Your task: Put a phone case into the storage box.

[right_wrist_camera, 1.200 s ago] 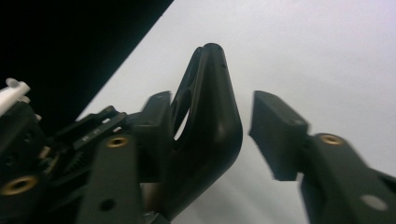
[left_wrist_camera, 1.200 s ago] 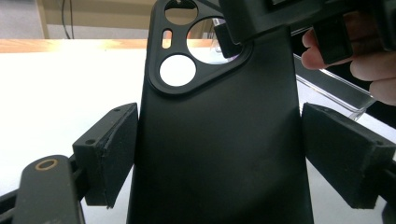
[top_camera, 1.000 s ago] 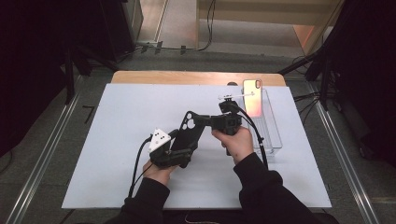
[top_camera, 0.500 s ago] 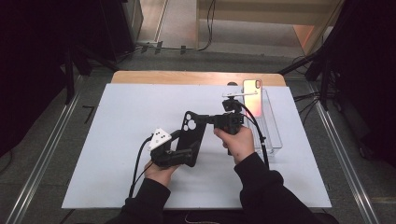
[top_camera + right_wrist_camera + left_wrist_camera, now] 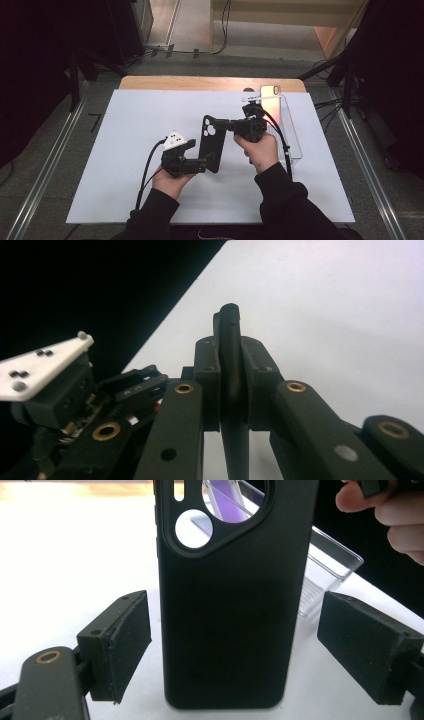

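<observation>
Left claw (image 5: pixel 235 645) reopened; right claw (image 5: pixel 231 390) clamps case (image 5: pixel 212 142).

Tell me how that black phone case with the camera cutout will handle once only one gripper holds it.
The black phone case looks thin and hollow, so probably light. The right gripper pinches just its edge, so it may flex or swing if soft. Its matte skin likely resists slipping. The left gripper stands open around it, pads apart from its sides.

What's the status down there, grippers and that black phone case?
Right gripper clamped on phone case edge. Left gripper open, jaws astride case, not touching. Nothing in the way.
</observation>
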`<state>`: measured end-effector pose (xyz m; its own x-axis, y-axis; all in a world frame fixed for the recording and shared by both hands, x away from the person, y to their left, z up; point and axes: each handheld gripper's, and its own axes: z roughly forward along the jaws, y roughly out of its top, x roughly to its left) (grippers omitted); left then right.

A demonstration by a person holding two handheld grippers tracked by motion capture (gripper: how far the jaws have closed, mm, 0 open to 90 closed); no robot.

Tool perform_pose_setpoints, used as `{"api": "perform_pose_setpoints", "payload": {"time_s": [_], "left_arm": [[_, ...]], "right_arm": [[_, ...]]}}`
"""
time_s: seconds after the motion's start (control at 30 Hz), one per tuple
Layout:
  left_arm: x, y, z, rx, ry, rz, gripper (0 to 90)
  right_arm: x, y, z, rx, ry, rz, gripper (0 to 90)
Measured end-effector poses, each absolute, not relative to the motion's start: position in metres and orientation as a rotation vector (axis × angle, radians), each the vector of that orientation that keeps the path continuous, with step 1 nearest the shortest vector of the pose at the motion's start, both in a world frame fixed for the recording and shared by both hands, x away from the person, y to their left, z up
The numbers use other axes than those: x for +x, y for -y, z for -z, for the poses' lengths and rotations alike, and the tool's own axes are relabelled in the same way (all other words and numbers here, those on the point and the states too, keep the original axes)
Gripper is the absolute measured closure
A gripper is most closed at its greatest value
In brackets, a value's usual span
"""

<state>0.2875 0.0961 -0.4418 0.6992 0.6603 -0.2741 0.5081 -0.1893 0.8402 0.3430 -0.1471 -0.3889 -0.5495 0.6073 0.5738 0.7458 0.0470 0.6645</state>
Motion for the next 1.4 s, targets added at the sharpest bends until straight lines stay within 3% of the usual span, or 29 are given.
{"api": "perform_pose_setpoints", "payload": {"time_s": [0.73, 1.4], "left_arm": [[0.314, -0.096, 0.408, 2.121, -0.827, 0.012, 15.4], [0.338, -0.096, 0.374, 2.162, -0.694, 0.044, 16.4]], "right_arm": [[0.338, 0.153, 0.380, -1.269, 2.379, 1.521, 77.4], [0.337, 0.167, 0.372, -1.024, 2.474, 1.525, 77.3]]}}
